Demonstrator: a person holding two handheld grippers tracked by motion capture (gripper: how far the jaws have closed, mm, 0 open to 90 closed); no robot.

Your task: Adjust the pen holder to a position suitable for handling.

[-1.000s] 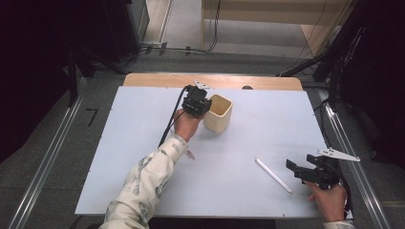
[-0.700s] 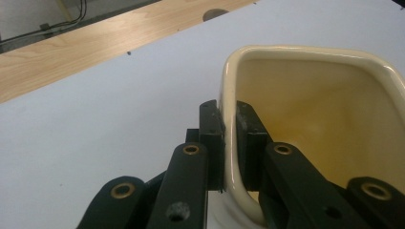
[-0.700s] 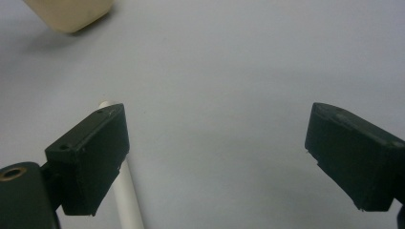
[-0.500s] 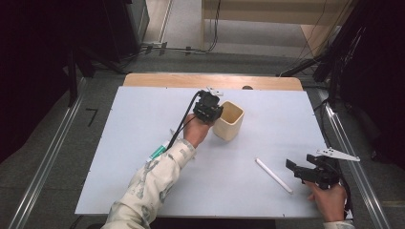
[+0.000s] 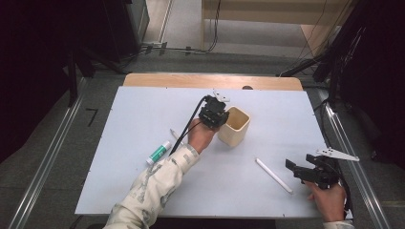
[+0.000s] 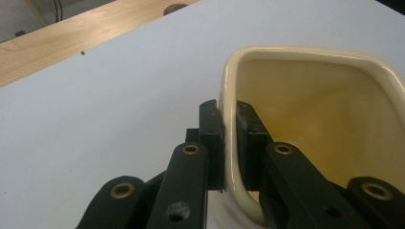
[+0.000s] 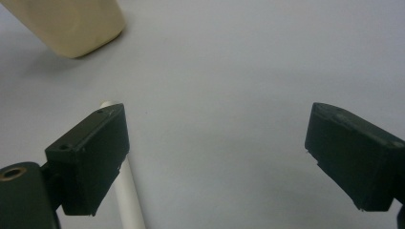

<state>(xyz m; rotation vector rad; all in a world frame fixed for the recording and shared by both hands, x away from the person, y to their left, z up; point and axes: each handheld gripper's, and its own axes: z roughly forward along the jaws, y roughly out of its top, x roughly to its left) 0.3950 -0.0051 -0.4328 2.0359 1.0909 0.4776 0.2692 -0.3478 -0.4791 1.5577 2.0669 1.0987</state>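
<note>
The left tool (image 6: 229,138) is clamping the cream cup's (image 5: 233,126) rim; the right tool (image 7: 215,162) is resting wide open, empty, beside the white stick (image 5: 273,175).

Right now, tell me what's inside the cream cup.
One of the left gripper's fingers reaches inside the cream cup, pinching its wall. The inner walls look bare; the fingers cover part of the bottom.

One cream cup (image 5: 234,126), one white stick (image 5: 273,174), one green-white tube (image 5: 158,152), two claws
</note>
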